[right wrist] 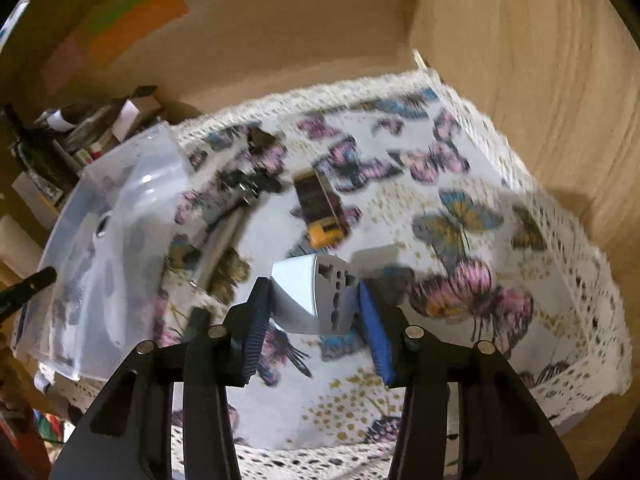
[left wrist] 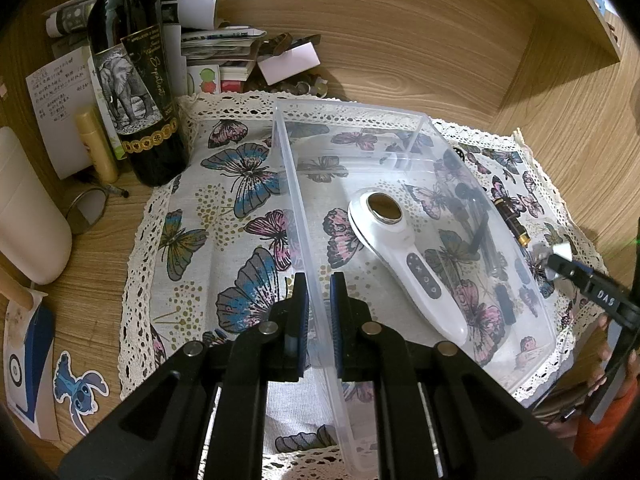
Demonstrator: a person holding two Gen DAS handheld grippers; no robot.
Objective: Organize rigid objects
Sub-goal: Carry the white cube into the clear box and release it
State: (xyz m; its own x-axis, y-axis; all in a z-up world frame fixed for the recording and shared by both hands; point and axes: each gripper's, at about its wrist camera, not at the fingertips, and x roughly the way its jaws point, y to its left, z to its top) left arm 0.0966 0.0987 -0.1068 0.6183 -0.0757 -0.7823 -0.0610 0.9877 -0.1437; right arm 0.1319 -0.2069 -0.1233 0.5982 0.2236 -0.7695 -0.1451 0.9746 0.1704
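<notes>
The left gripper is clamped on the near wall of a clear plastic bin, likely to steady it. A white handheld massager lies inside. The right gripper pinches a grey travel adapter above the butterfly cloth, beside the bin. A wine bottle label is partly legible: "Appellation"
</notes>
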